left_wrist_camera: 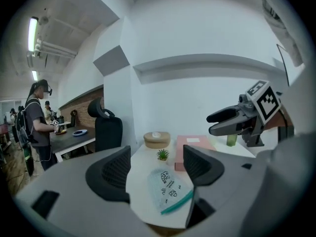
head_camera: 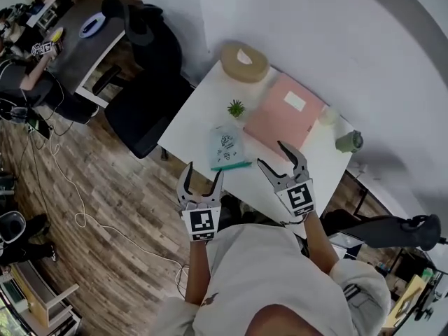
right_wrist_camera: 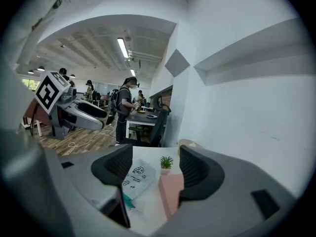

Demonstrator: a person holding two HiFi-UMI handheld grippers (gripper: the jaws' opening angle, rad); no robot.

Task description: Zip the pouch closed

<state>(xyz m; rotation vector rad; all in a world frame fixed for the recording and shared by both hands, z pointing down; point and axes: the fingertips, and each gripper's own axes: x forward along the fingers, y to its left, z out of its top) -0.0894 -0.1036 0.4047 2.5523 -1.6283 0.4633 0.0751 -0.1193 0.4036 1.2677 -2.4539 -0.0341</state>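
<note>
Shoulders in a white shirt (head_camera: 280, 278) filled the bottom of the head view, with both forearms reaching forward from them. Each hand held a gripper bearing a cube with square markers.

The left gripper (head_camera: 204, 170) had its jaws spread wide with nothing between the pads. It hung over the near edge of the white table (head_camera: 192, 121), apart from everything on it. The right gripper (head_camera: 271, 153) was spread just as wide and also empty, held a little farther in over the table, near the corner of a pink folder (head_camera: 283, 114).

The pouch (head_camera: 227, 145) lay flat on the table between the two grippers and just ahead of them, touched by neither. It was pale with small printed figures, and its teal zip strip (head_camera: 232, 165) ran along the edge nearest the person. In both gripper views the pouch showed through the gap between the open jaws, resting on the tabletop.

A small potted plant (head_camera: 236, 108) stood just beyond the pouch, beside the folder. A round tan box (head_camera: 243, 61) sat at the far end of the table, and a green cup (head_camera: 348, 142) stood near the right edge. A black office chair (head_camera: 150, 110) stood against the table's left side on the wooden floor (head_camera: 105, 194).
</note>
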